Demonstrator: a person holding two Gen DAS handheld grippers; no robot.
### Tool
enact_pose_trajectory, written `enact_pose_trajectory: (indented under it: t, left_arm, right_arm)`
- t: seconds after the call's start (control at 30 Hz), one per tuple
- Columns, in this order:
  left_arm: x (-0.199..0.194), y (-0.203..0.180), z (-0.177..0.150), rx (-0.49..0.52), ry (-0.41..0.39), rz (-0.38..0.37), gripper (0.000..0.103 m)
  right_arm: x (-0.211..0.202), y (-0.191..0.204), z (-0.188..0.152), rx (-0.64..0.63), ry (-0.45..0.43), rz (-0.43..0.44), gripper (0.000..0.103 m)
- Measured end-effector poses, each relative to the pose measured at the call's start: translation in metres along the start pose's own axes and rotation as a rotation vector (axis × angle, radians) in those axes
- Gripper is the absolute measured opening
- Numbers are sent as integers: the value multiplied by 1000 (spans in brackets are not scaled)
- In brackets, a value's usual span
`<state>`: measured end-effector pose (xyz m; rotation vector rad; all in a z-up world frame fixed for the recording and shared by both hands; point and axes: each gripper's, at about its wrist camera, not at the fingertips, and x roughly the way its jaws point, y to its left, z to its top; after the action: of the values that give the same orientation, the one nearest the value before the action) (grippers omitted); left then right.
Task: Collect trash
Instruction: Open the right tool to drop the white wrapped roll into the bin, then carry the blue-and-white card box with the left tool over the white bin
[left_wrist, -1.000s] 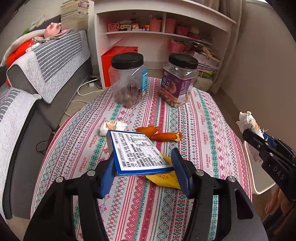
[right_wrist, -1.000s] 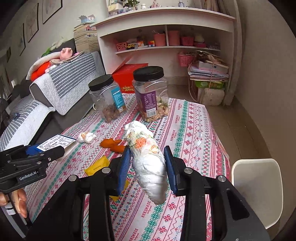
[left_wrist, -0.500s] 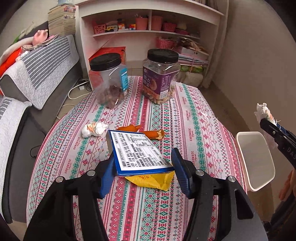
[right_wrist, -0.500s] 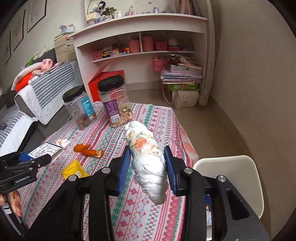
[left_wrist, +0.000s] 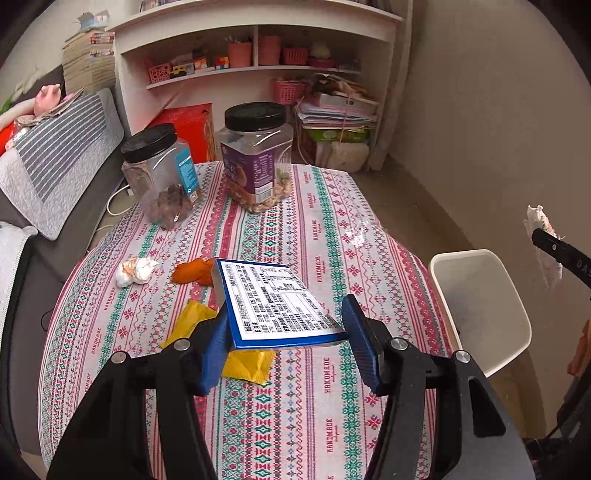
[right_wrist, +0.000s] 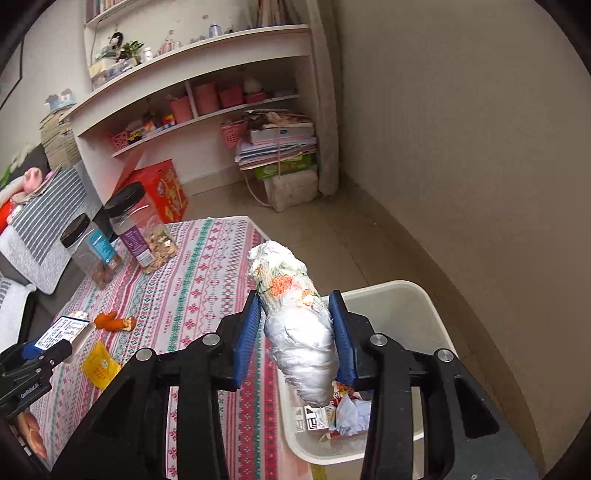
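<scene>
White shelving (left_wrist: 255, 74) and a grey sofa (left_wrist: 55, 158) frame a counter (left_wrist: 325, 206) covered with a red-and-green patterned cloth. Left gripper (left_wrist: 286, 343): jaws clamped on a blue-edged carton (left_wrist: 273, 306) with its printed label facing up, held above the counter. Beneath the carton lies a yellow packet (left_wrist: 243, 363); beyond it lie an orange wrapper (left_wrist: 192, 271) and, further to the left, a crumpled white wad (left_wrist: 135, 269). Two black-lidded jars stand at the far end: a clear jar with a blue label (left_wrist: 160, 177) and, to its right, a jar with a purple label (left_wrist: 256, 158). Right gripper (right_wrist: 295, 325): jaws opening, with a crumpled white-and-silver wrapper (right_wrist: 295, 321) printed in orange between them; the blue pads still lie against its sides. This wrapper hangs directly over a white bin (right_wrist: 399, 306) that stands on the floor just beside the counter's edge. Paper scraps (right_wrist: 340, 413) lie at the bottom of the bin. In the left wrist view, the bin (left_wrist: 480, 302) appears at the right, with the tip of the right gripper and its wrapper above it.
</scene>
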<state>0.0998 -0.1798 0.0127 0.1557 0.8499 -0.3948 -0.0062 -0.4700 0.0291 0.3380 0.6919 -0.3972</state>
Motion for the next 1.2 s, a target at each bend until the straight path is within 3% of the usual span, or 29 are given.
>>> enact_pose_trajectory:
  t: [0.07, 0.13, 0.3, 0.7, 0.9, 1.07, 1.2]
  left_arm:
    - [1, -9, -1, 12, 3, -9, 57]
    - [2, -18, -2, 24, 11, -24, 57]
    - [3, -43, -5, 61, 14, -46, 57]
    - [4, -139, 9, 111, 53, -187, 57]
    - [9, -188, 25, 129, 83, -316, 60]
    - [13, -194, 31, 85, 109, -390, 68]
    - [14, -182, 28, 96, 104, -365, 71]
  right_arm:
    - [-2, -16, -1, 44, 9, -21, 41]
    - [-7, -29, -2, 75, 5, -56, 59]
    - [-21, -60, -5, 165, -5, -108, 90]
    - [-49, -93, 0, 237, -82, -170, 95]
    - [-59, -106, -2, 298, -120, -184, 96]
    - [-60, -107, -5, 324, -121, -170, 96]
    - [-58, -100, -4, 309, -116, -168, 96]
